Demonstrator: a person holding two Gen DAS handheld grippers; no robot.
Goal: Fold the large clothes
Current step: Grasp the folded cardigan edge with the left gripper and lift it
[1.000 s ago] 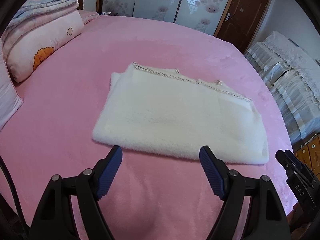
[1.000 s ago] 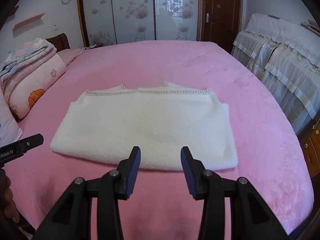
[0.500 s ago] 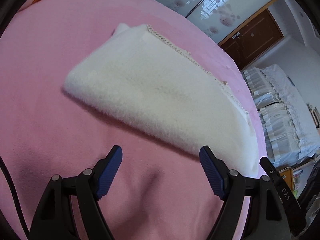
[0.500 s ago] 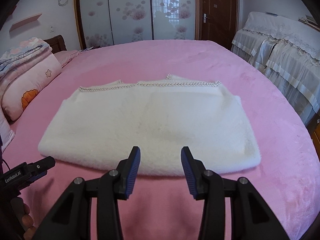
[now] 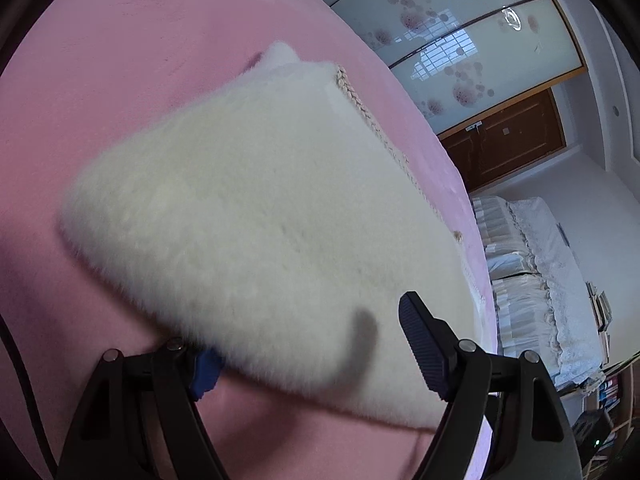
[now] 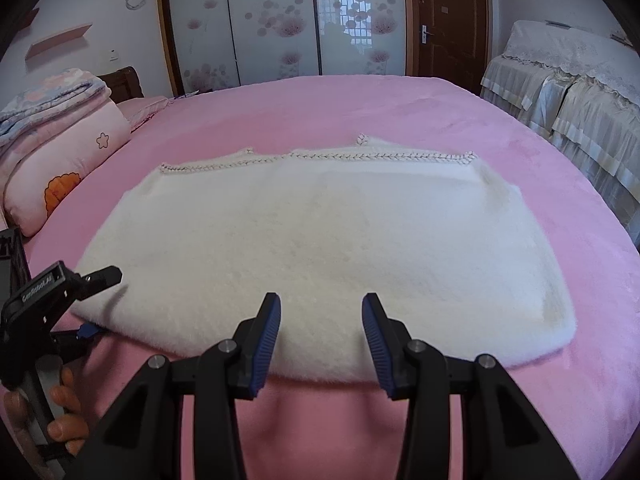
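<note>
**Fold Status and Tong Position at the Near Hem**

While the white fleece garment (image 6: 320,252) lies flat near the middle of the pink bed cover (image 6: 400,108), treat the fold as partly done: the piece already forms a thick, roughly rectangular stack with its braided trim (image 6: 360,157) along the far edge. Judging by its width, at least one more fold across remains, and no part of it is lifted yet.

Check the left gripper (image 5: 304,344). Its jaws are spread wide and straddle the near left corner of the garment: one finger sits low against the cover with its blue pad partly hidden under the fleece edge, the other stands above the pile. The pads do not press together, so nothing is pinched.

Check the right gripper (image 6: 320,340). Its jaws stand moderately apart, with the near hem showing between them. Whether the tips touch the fleece cannot be told; nothing is clamped.

Expect the next move to require closing both tongs on the near edge before lifting.
</note>
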